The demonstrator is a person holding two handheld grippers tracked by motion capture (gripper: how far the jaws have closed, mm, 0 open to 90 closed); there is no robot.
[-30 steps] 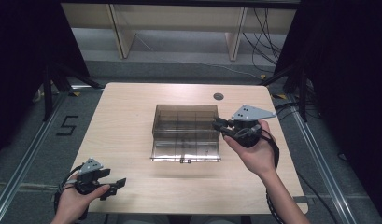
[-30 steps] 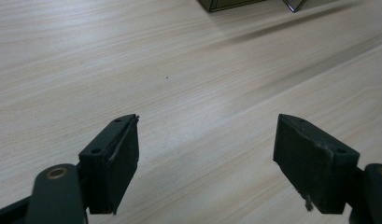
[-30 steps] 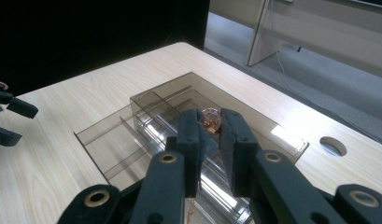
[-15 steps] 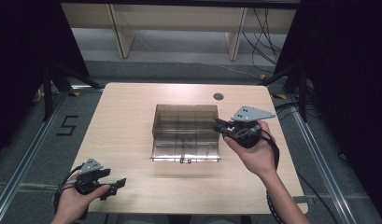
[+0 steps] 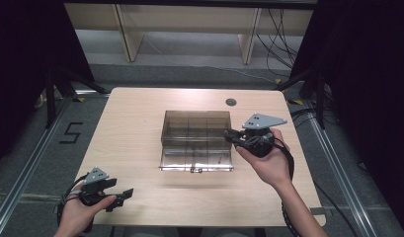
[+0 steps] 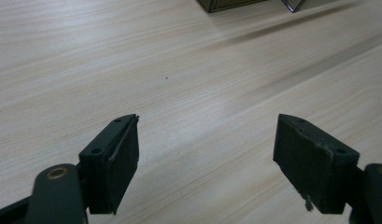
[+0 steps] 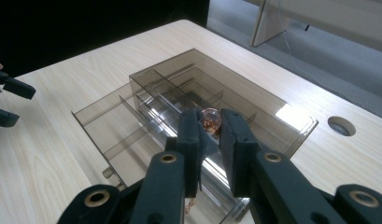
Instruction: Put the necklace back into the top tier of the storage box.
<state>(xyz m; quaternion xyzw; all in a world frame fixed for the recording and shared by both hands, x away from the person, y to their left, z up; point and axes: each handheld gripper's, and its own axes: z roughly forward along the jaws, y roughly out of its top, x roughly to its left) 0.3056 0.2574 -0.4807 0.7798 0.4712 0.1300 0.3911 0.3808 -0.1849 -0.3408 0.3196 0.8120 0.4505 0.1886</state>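
Pale wooden table (image 5: 140, 128) on grey floor (image 5: 189, 64).

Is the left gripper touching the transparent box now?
Apart. In the high view, the left gripper sits near the table's front left corner, with bare wood between it and the transparent box.

Copper piece (image 7: 210, 119) between fingers (image 7: 191, 140)

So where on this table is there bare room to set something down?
Bare wood lies left of the open compartment box, up to the table edge, and along the near edge between the left claw and the box. The back strip by the round hole is free. It is crowded at the box's right side, where the right claw hangs.
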